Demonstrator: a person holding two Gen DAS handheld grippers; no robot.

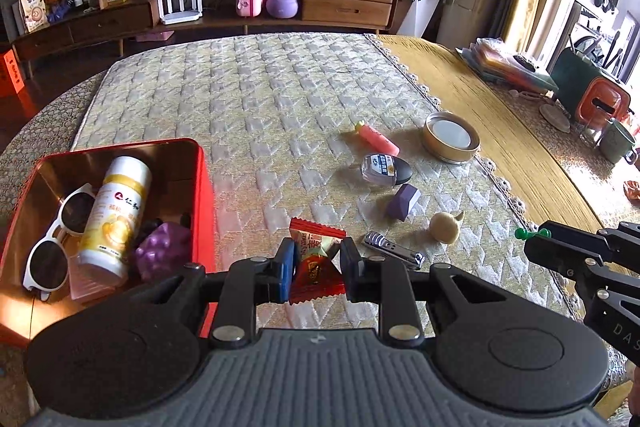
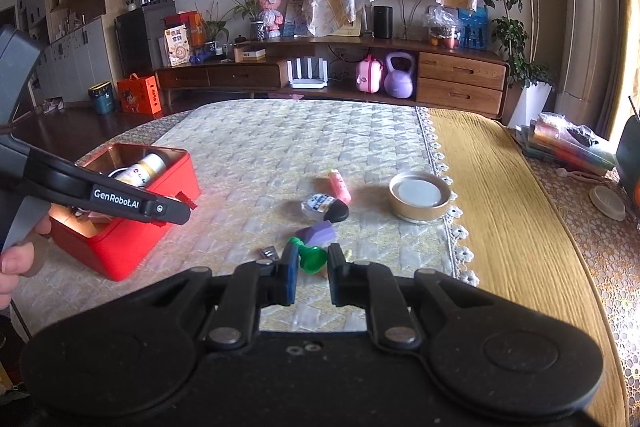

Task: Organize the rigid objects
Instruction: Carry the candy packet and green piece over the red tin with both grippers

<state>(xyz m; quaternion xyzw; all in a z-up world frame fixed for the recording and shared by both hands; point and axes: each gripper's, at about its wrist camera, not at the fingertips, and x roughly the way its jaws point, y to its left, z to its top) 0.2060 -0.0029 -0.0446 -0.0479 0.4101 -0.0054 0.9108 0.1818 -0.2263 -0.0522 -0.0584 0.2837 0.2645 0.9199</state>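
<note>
Quilted cream cloth (image 1: 260, 99) covers the table. Left gripper (image 1: 316, 259) pinches a red snack packet (image 1: 316, 255) between nearly closed fingers, just right of the open red tin (image 1: 202, 195) — sunglasses (image 1: 52, 231), bottle (image 1: 114, 215) inside. Beyond its fingertips lie nail clippers (image 1: 394, 250), a purple block (image 1: 402, 202). Right gripper (image 2: 313, 263) clamps a green piece (image 2: 310, 255) — a round gold tin (image 2: 420, 195) lies beyond, to the right.

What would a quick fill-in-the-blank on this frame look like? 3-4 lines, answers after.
1. The left gripper is shut on a red ____ packet.
2. The right gripper holds a small ____ toy.
3. The sunglasses lie inside the red ____.
4. The nail clipper lies on the mat beside the ____ gripper.

Missing words: candy; green; tin; left
</note>
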